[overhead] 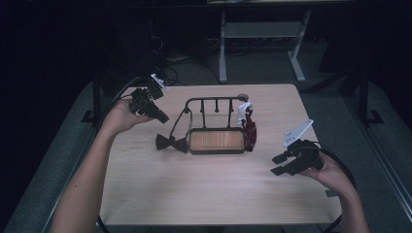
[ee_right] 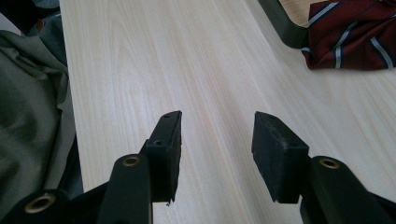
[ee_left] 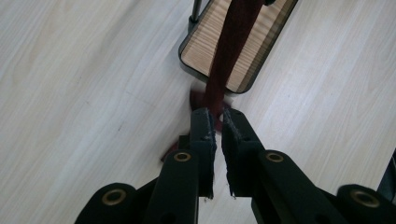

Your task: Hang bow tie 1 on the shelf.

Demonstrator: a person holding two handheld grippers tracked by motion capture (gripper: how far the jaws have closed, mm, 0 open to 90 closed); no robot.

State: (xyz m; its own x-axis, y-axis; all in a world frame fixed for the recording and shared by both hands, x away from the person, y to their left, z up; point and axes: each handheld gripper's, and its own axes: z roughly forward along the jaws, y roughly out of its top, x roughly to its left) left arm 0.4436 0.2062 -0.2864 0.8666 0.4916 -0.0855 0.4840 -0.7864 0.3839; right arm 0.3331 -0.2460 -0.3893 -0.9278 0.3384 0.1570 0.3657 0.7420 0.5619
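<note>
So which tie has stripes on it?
The dark red necktie with pale stripes, bunched at the right end of the black metal rack. The other, a plain dark bow tie, lies on the table left of the rack.

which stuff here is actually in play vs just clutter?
In play:
- dark bow tie, strap running up to the rack
- metal rack with wooden base
- striped tie at the rack's end
- left gripper, right gripper

Just around:
- desk frame behind the table
- floor cables

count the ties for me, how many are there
2: a dark bow tie on the table, its strap hanging from the rack's left end, and a striped red tie draped at its right end.
</note>
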